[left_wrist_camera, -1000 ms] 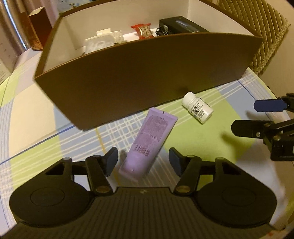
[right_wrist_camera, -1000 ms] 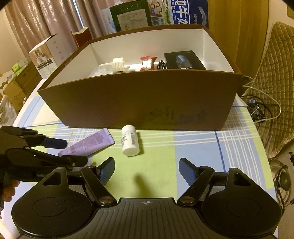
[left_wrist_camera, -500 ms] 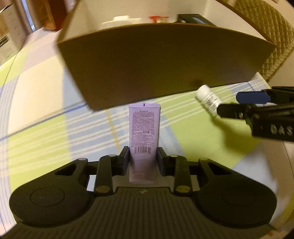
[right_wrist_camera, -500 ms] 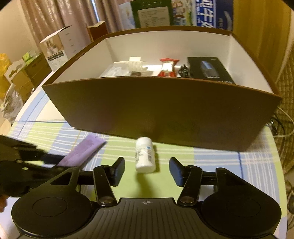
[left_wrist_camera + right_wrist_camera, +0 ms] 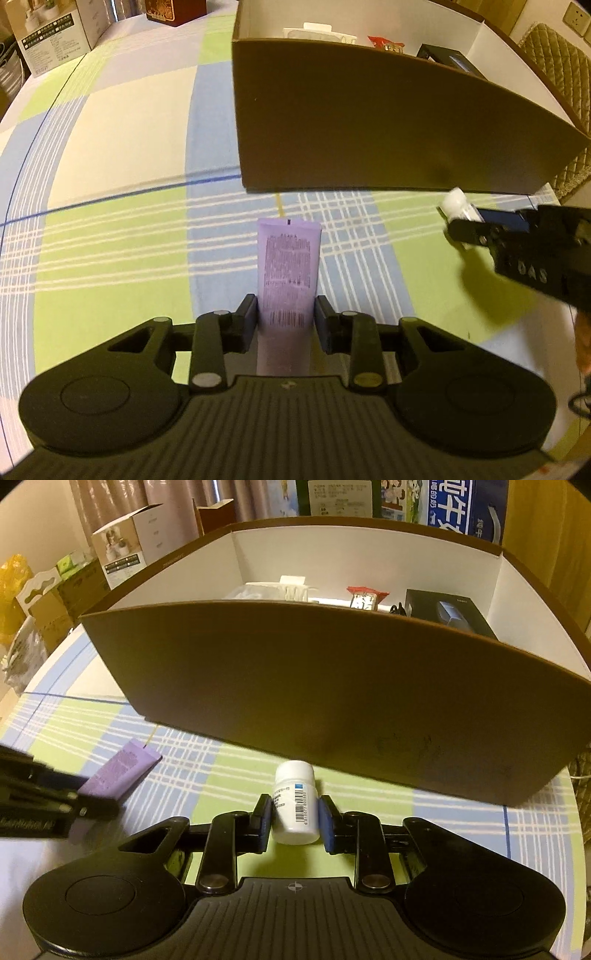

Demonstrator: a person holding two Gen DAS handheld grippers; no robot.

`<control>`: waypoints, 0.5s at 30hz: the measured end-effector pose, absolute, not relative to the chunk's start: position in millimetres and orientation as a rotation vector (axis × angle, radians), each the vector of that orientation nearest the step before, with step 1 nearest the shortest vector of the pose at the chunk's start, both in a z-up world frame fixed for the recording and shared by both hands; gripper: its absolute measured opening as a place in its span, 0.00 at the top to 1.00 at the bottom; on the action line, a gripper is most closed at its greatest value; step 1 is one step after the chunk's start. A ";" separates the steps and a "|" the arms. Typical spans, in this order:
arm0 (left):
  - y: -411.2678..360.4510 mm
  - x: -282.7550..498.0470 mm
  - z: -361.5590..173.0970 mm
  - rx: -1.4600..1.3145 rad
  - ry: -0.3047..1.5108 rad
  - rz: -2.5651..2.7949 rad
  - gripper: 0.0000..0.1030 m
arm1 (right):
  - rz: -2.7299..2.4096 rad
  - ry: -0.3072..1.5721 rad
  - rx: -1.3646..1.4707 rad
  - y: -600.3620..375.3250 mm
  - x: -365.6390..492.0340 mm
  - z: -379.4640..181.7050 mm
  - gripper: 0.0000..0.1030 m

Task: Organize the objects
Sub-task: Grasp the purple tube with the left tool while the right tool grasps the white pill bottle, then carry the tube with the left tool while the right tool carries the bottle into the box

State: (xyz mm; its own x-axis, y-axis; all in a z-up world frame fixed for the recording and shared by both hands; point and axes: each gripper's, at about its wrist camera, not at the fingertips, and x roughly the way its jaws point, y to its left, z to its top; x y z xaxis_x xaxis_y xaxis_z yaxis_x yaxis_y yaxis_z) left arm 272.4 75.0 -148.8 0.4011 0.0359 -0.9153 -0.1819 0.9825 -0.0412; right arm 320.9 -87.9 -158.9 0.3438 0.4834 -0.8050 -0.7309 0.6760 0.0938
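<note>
Gripping a flat lilac tube (image 5: 288, 273), left tongs (image 5: 285, 320) clamp.

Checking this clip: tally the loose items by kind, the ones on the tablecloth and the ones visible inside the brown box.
Purple tube: 1, on the cloth
White bottle: 1, on the cloth
White plastic item: 1, in the brown box
Red snack packet: 1, in the box
Black carton: 1, in the box
Total: 5

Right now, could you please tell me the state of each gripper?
Left gripper: shut on the purple tube.
Right gripper: jaws closing around the white bottle, pads at its sides.
</note>
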 end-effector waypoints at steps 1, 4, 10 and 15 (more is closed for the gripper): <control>74.0 273.5 -149.1 -0.144 1.149 0.139 0.73 | 0.803 0.928 -0.302 -91.2 319.4 -158.8 0.77; 70.1 272.0 -147.7 -0.146 1.151 0.133 0.73 | 0.792 0.939 -0.294 -102.4 313.0 -157.5 0.77; 51.5 257.7 -149.1 -0.133 1.166 0.083 0.73 | 0.770 0.962 -0.265 -131.3 293.7 -154.0 0.77; 33.8 233.2 -147.3 -0.101 1.184 -0.003 0.73 | 0.768 0.986 -0.265 -150.4 274.4 -150.9 0.77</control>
